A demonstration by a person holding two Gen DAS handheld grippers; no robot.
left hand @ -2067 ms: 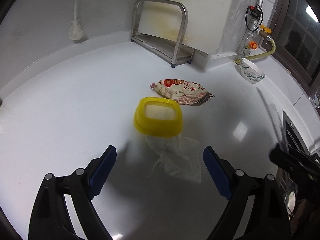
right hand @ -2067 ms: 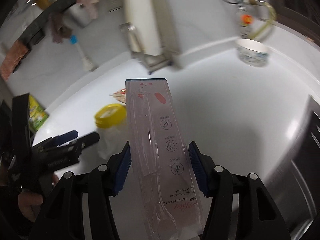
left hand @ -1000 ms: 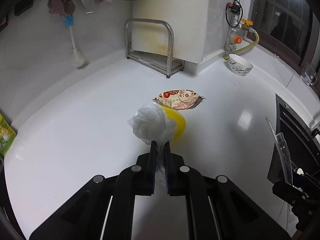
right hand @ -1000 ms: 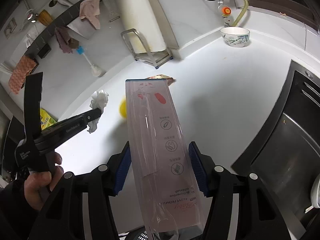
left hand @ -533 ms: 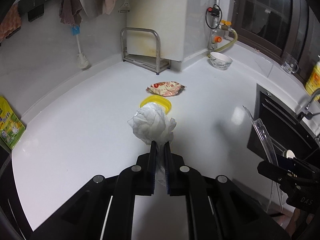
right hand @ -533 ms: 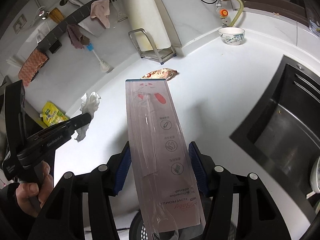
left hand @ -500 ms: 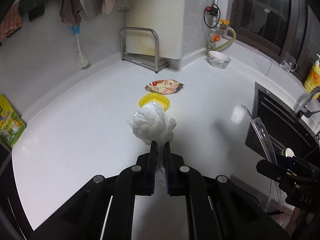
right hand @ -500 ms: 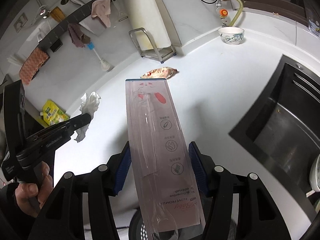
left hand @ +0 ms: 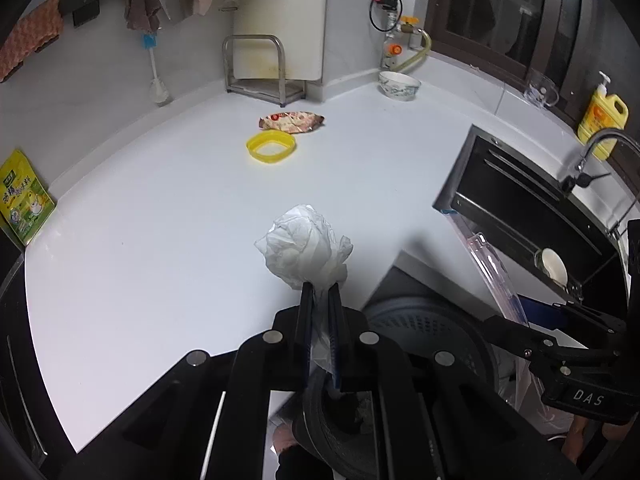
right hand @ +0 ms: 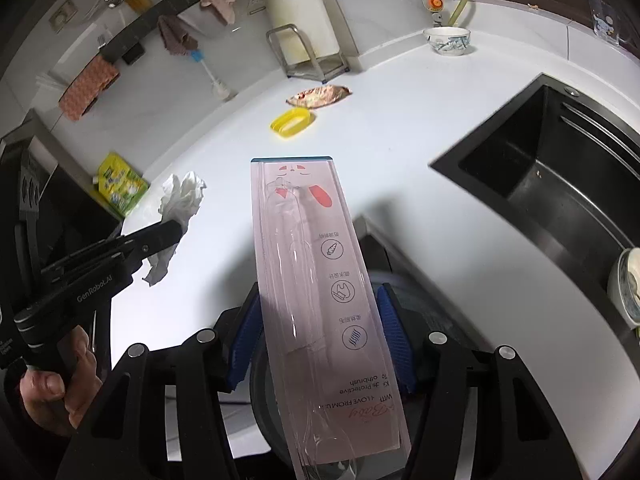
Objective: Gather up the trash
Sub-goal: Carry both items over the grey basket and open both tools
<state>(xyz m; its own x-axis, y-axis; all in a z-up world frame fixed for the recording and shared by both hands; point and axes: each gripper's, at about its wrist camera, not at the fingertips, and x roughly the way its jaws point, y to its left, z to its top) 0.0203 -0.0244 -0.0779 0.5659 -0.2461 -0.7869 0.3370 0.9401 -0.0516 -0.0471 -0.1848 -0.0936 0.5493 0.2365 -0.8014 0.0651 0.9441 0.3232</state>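
My left gripper (left hand: pixel 319 292) is shut on a crumpled white plastic wrapper (left hand: pixel 305 249), held up over the near edge of the white counter (left hand: pixel 160 216); the wrapper (right hand: pixel 180 200) also shows at the left of the right wrist view. My right gripper (right hand: pixel 318 312) is shut on a long clear pink toothbrush package (right hand: pixel 316 280), its blue pads pressing both long sides. The package (left hand: pixel 492 268) stands on edge at the right of the left wrist view. A yellow lid (left hand: pixel 271 146) and a red-and-white snack wrapper (left hand: pixel 291 121) lie farther back on the counter. A grey bin (left hand: pixel 424 328) sits below both grippers.
A dark sink (right hand: pixel 560 184) with a tap (left hand: pixel 596 148) lies to the right. At the back stand a metal rack (left hand: pixel 256 68), a bowl (left hand: pixel 399 85), a brush (left hand: pixel 154 76) and a yellow soap bottle (left hand: pixel 604 116). A green packet (left hand: pixel 22 200) leans at the left. A hand (right hand: pixel 52 384) grips the left tool.
Both grippers have drawn back from the counter toward its near edge with their loads. The yellow lid and snack wrapper now look farther away, and the bin has come into view below.
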